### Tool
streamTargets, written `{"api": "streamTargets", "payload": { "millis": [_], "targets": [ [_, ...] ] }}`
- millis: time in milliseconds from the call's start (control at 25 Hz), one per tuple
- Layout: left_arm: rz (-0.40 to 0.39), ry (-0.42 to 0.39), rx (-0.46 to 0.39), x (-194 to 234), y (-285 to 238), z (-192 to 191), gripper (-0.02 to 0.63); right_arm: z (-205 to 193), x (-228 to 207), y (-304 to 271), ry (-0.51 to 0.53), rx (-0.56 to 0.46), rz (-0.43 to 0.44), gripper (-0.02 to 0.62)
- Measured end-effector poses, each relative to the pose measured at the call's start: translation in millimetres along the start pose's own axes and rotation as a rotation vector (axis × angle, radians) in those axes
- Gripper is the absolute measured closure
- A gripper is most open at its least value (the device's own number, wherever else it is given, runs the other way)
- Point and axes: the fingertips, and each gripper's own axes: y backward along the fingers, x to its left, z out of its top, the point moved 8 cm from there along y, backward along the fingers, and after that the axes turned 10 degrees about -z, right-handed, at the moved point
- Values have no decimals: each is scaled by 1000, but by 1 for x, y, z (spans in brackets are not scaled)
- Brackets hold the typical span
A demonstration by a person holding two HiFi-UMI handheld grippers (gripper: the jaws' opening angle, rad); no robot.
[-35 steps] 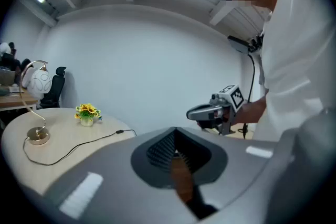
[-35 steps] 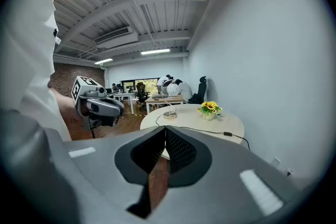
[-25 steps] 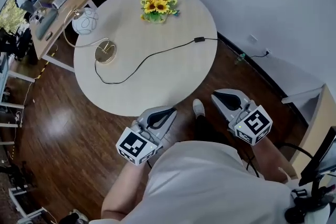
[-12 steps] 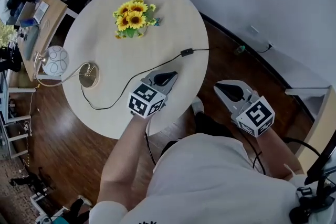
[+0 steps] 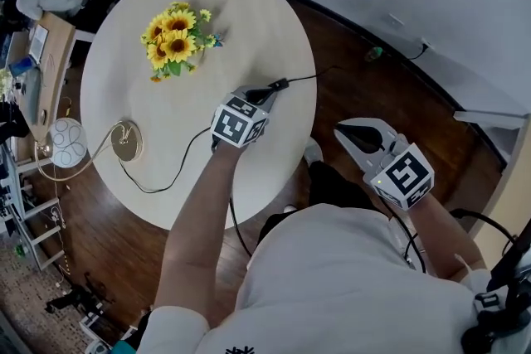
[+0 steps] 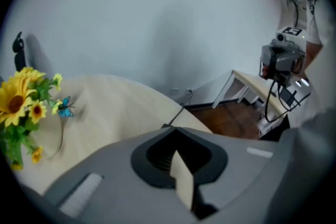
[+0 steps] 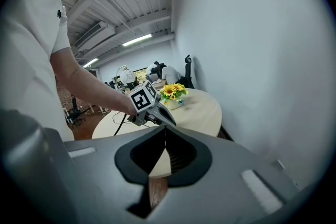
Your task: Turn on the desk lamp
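Observation:
The desk lamp has a white globe shade [image 5: 66,143] hanging off the table's left edge and a brass base [image 5: 126,141] standing on the round table [image 5: 124,79]. Its black cord [image 5: 189,152] runs across the top to an inline switch [image 5: 279,84] near the right edge. My left gripper [image 5: 264,93] is shut with nothing in it, its tip just short of that switch. From the left gripper view, the cord [image 6: 181,109] leaves past the shut jaw tip [image 6: 176,129]. My right gripper [image 5: 358,131] is shut and empty, held off the table over the floor.
A bunch of sunflowers [image 5: 174,41] stands at the back of the table. The cord continues off the table's right edge to a wall outlet [image 5: 423,46]. A cluttered desk [image 5: 37,54] stands at the left, and a white desk [image 6: 262,89] stands by the wall.
My left gripper has reached forward from below the table's near edge, over the top, up to the inline switch. The right gripper has barely moved.

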Motion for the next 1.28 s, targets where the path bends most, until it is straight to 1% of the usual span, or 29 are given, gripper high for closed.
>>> {"api": "streamTargets", "payload": {
  "millis": [120, 360, 560, 720, 840, 1000, 1080, 1200, 1280],
  "targets": [
    [3, -25, 75, 9, -18, 5, 589, -6, -9, -2, -26, 19, -11, 592],
    [0, -38, 174, 21, -40, 9, 589, -15, -25, -7, -62, 27, -23, 592],
    [-16, -43, 231, 25, -47, 9, 589, -18, -35, -7, -83, 38, -47, 592],
    [-1, -97, 308, 27, -60, 13, 589, -21, -36, -5, -91, 44, -58, 592],
    [11, -129, 336, 27, -64, 15, 589, -21, -35, -5, -93, 43, -56, 592],
    [19, -124, 327, 28, -65, 16, 589, -23, -34, -4, -94, 54, -56, 592],
    [16, -125, 308, 25, -63, 17, 589, -23, -33, -5, -83, 49, -48, 592],
    [21, -138, 237, 18, -51, 21, 588, -20, -29, -3, -82, 50, -56, 592],
    [21, -138, 148, 8, -36, 24, 588, -18, -23, -1, -72, 49, -53, 592]
  ]
}}
